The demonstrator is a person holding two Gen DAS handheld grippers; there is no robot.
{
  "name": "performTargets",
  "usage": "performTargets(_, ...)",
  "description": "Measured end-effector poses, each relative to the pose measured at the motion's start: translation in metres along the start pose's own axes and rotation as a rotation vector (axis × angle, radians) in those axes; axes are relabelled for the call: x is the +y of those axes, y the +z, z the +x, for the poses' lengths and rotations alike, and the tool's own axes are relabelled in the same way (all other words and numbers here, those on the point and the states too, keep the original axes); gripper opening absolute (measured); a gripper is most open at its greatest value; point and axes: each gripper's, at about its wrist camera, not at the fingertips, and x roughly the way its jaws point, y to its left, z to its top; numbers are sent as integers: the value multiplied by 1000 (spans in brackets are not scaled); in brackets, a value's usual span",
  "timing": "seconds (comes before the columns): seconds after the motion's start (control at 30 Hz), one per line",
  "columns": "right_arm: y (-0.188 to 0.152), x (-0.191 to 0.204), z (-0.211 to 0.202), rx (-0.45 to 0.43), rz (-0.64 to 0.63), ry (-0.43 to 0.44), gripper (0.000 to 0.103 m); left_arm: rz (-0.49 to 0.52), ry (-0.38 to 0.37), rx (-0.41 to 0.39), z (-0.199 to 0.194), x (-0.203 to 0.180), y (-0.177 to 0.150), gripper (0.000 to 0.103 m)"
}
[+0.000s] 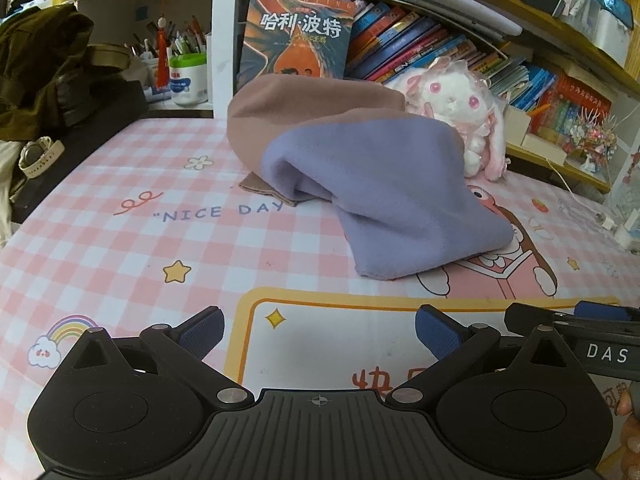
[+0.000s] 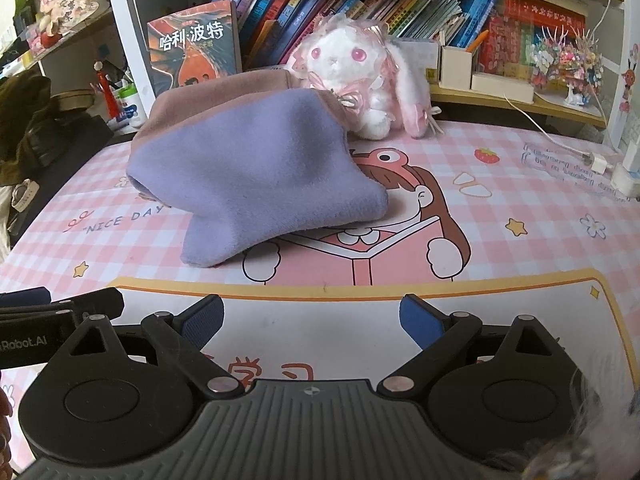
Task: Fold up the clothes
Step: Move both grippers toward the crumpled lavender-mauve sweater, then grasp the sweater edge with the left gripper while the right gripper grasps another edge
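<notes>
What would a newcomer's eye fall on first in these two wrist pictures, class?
Most likely the lumpy purple and dusty-pink garment heaped mid-desk on the pink checked mat, not yet folded flat. Next, the white plush rabbit sitting just behind it against the row of books. In the foreground, the left gripper and right gripper both stand open and empty, short of the cloth.

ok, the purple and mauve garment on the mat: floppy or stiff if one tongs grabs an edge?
Probably floppy: the garment lies slumped in soft folds, its purple end draped flat on the mat. Its fleecy surface suggests the pads will grip, not slip. It's heaped against the plush rabbit, so pulling may nudge that.
</notes>
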Motion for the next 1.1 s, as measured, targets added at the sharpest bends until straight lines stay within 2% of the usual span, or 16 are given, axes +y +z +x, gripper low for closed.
performTargets(0.23, 2, 0, 7, 19, 5, 14, 95, -15, -1, -22, 0, 4, 0, 103)
performTargets(0.53, 4, -10, 15, 45, 49, 30, 95, 38, 21, -12, 6, -6, 4, 103)
performTargets(0.7, 4, -24, 19, 57, 106, 35, 95, 165, 59, -18, 17, -24, 12, 103)
performTargets(0.83, 9, -43, 21, 60, 187, 62, 95, 247, 46, -24, 29, -40, 17, 103)
performTargets(1.1, 16, -83, 20, 44, 351, 81, 94, 515, 48, -61, 61, -95, 26, 103)
